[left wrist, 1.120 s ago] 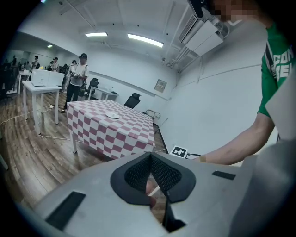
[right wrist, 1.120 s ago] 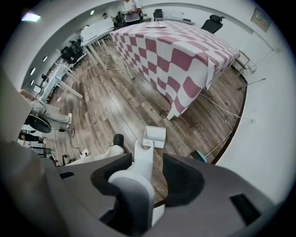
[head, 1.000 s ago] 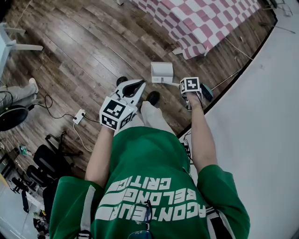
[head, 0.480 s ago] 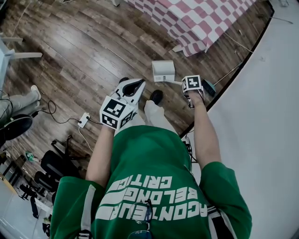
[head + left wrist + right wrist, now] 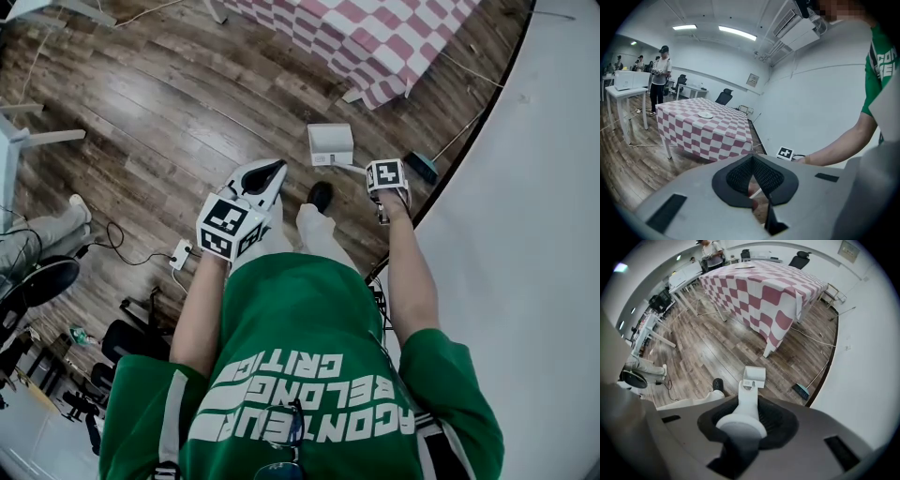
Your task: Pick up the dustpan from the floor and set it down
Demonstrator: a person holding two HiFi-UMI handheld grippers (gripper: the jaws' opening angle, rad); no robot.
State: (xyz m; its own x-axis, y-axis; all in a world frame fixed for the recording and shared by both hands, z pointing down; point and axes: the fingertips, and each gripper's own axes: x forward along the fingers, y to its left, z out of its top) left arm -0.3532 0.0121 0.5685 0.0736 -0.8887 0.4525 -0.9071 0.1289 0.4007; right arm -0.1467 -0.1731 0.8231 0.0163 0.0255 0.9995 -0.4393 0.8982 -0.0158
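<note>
A white dustpan point(image 5: 330, 143) stands on the wooden floor, its long white handle point(image 5: 354, 167) rising toward my right gripper point(image 5: 382, 202). That gripper points straight down. In the right gripper view the handle point(image 5: 749, 401) runs up between the jaws of the right gripper point(image 5: 748, 414) from the pan point(image 5: 754, 376). The jaws have just closed, and the pads press on the handle. My left gripper point(image 5: 265, 174) hangs beside my leg, away from the dustpan. In its own view the left gripper point(image 5: 753, 159) has its tips together and holds nothing.
A table with a red and white checked cloth point(image 5: 375, 37) stands beyond the dustpan. A broom with a teal head point(image 5: 422, 167) leans by the white wall point(image 5: 544, 234). A power strip and cables point(image 5: 181, 253) lie at the left, near chairs. My shoe point(image 5: 321, 195) is close to the pan.
The head view has tilted a little, so the floor slides in the picture. Both grippers stay about where they were. The dustpan still stands on the floor.
</note>
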